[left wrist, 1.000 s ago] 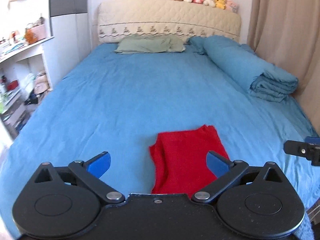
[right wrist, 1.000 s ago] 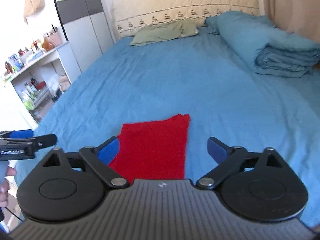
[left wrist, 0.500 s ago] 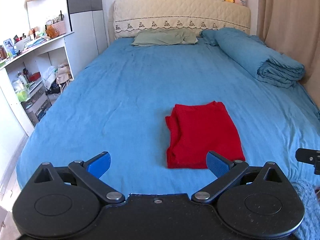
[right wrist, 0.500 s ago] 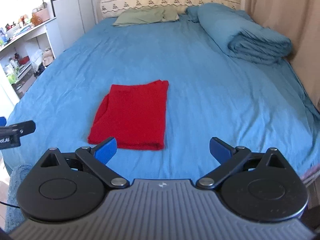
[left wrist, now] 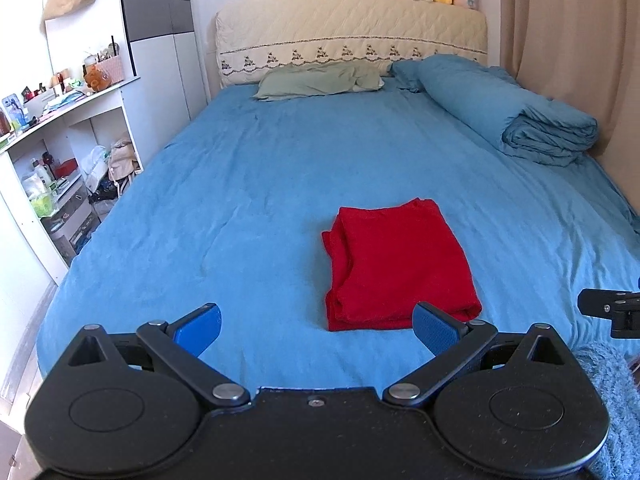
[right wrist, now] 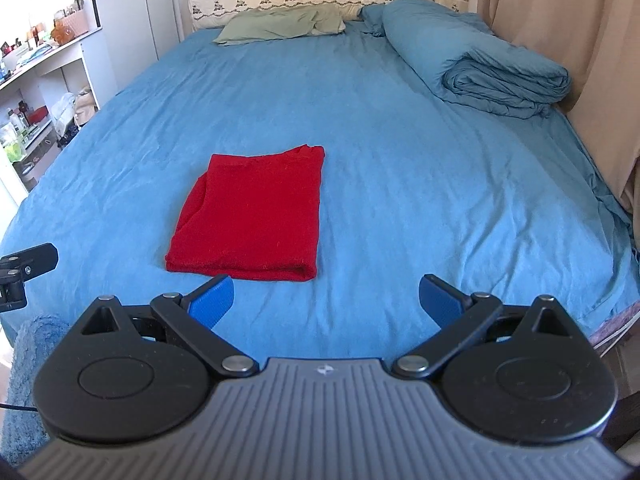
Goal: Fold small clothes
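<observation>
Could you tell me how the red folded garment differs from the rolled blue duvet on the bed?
The red garment is folded into a flat, thin rectangle, while the blue duvet is rolled into a thick, bulky bundle. The garment lies mid-bed near the foot, just beyond both open grippers; the duvet lies along the far right side beside the curtain. The garment contrasts sharply with the blue sheet; the duvet nearly matches it. Both rest untouched on the bed.

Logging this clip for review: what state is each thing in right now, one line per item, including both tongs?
red garment: folded into a flat rectangle, lying on the bed, touched by nothing.
left tongs: open, empty, short of the garment.
right tongs: open, empty, short of the garment.
blue duvet: rolled up along the bed's right side.
green pillow: flat, rumpled, by the headboard.
</observation>
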A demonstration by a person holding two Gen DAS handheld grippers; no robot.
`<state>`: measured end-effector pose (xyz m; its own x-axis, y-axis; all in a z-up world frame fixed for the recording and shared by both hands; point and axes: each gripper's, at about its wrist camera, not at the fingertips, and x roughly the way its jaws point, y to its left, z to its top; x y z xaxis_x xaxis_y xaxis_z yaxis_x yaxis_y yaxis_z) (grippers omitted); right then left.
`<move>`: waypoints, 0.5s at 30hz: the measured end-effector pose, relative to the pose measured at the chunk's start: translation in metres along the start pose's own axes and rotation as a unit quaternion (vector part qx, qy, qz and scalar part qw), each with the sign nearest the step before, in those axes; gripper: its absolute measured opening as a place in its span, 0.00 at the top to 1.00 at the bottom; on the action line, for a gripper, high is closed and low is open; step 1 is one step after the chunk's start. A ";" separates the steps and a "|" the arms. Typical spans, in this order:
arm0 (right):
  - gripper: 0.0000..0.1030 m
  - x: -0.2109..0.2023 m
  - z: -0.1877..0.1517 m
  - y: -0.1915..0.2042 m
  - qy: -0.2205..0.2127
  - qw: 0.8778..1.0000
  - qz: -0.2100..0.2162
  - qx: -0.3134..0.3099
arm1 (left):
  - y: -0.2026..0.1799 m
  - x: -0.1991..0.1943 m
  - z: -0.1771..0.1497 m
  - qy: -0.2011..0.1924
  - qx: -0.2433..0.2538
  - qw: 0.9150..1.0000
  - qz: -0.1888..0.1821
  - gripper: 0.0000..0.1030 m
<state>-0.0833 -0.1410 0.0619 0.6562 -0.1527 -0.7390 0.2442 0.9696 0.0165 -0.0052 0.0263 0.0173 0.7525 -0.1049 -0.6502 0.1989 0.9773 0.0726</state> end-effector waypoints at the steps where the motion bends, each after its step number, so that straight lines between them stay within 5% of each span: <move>1: 0.00 0.000 0.000 0.000 0.001 1.000 0.000 0.001 | -0.001 0.000 0.000 0.000 0.000 1.000 0.000 0.00; 15: 0.00 0.002 0.001 -0.001 0.000 1.000 -0.001 0.007 | 0.002 -0.002 0.000 -0.009 0.000 1.000 0.004 0.00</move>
<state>-0.0819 -0.1422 0.0610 0.6552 -0.1539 -0.7396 0.2551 0.9666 0.0249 -0.0063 0.0287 0.0187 0.7647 -0.1007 -0.6365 0.1931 0.9781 0.0773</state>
